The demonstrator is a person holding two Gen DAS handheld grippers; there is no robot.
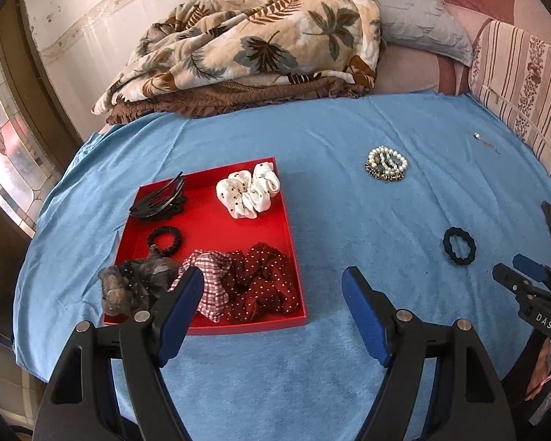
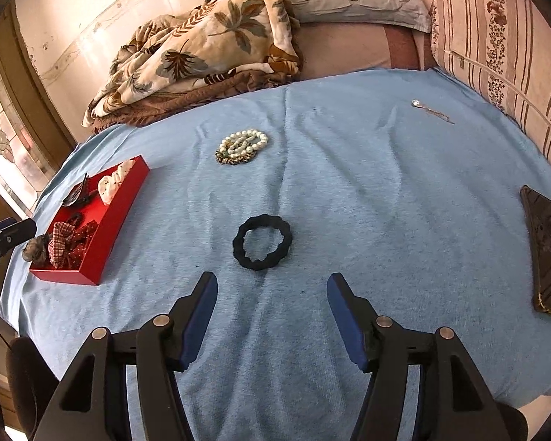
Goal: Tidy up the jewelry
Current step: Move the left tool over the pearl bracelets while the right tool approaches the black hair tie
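A red tray (image 1: 292, 253) (image 2: 125, 202) on the blue cloth holds several scrunchies, a black hair claw (image 1: 161, 200) and a small black hair tie (image 1: 164, 239). A grey scrunchie (image 1: 132, 283) hangs over its near left rim. A black scrunchie (image 1: 459, 247) (image 2: 262, 242) lies loose on the cloth. A pile of pearl bracelets (image 1: 386, 163) (image 2: 242, 146) and a thin silver chain (image 1: 485, 141) (image 2: 431, 110) lie farther back. My left gripper (image 1: 273, 279) is open and empty over the tray's near right corner. My right gripper (image 2: 272, 286) is open and empty just short of the black scrunchie.
A blue cloth (image 1: 349, 367) (image 2: 385, 202) covers the bed. A leaf-print blanket (image 1: 246, 44) and pillows (image 2: 496, 36) lie at the back. A dark phone (image 2: 547, 253) lies at the right edge. A window (image 1: 3, 139) is at the left.
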